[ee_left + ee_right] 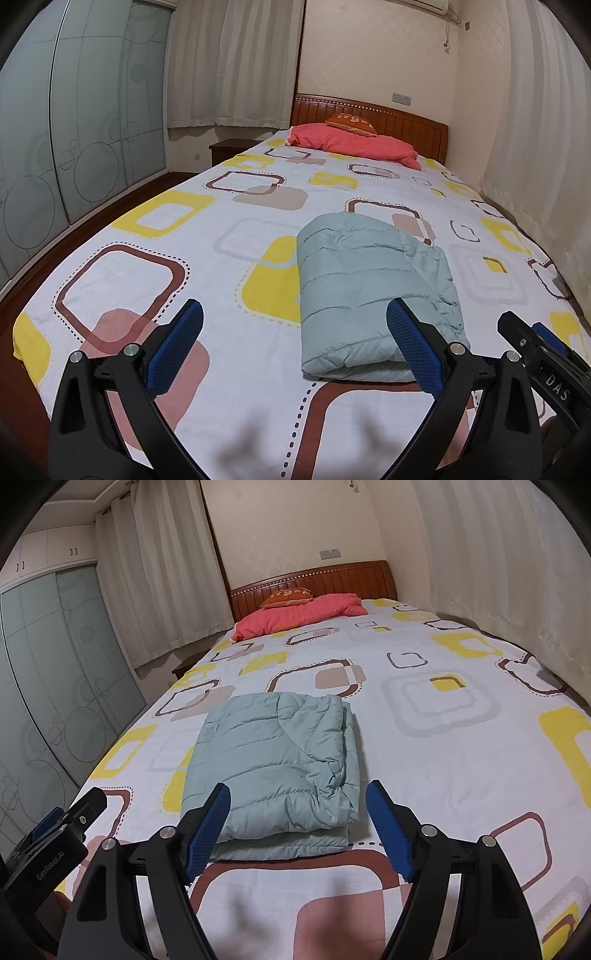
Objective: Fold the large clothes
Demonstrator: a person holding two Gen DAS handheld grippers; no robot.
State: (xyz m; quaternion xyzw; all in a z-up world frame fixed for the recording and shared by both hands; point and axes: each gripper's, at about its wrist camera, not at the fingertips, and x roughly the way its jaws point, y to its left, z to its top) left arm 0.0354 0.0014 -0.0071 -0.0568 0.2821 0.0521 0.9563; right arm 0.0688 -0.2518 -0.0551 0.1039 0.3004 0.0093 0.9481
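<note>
A pale green quilted jacket lies folded into a thick rectangle on the patterned bed sheet; it shows again in the right wrist view. My left gripper hangs above the sheet near the jacket's front left, jaws wide apart and holding nothing; its right blue pad overlaps the jacket's near corner in the picture. My right gripper hovers just before the jacket's near edge, open, with nothing pinched between its pads. Each gripper's black body shows at the other view's edge.
A pink pillow with an orange cushion lies at the wooden headboard. Frosted wardrobe doors line the left side and curtains hang on the right. A dark nightstand stands beside the bed.
</note>
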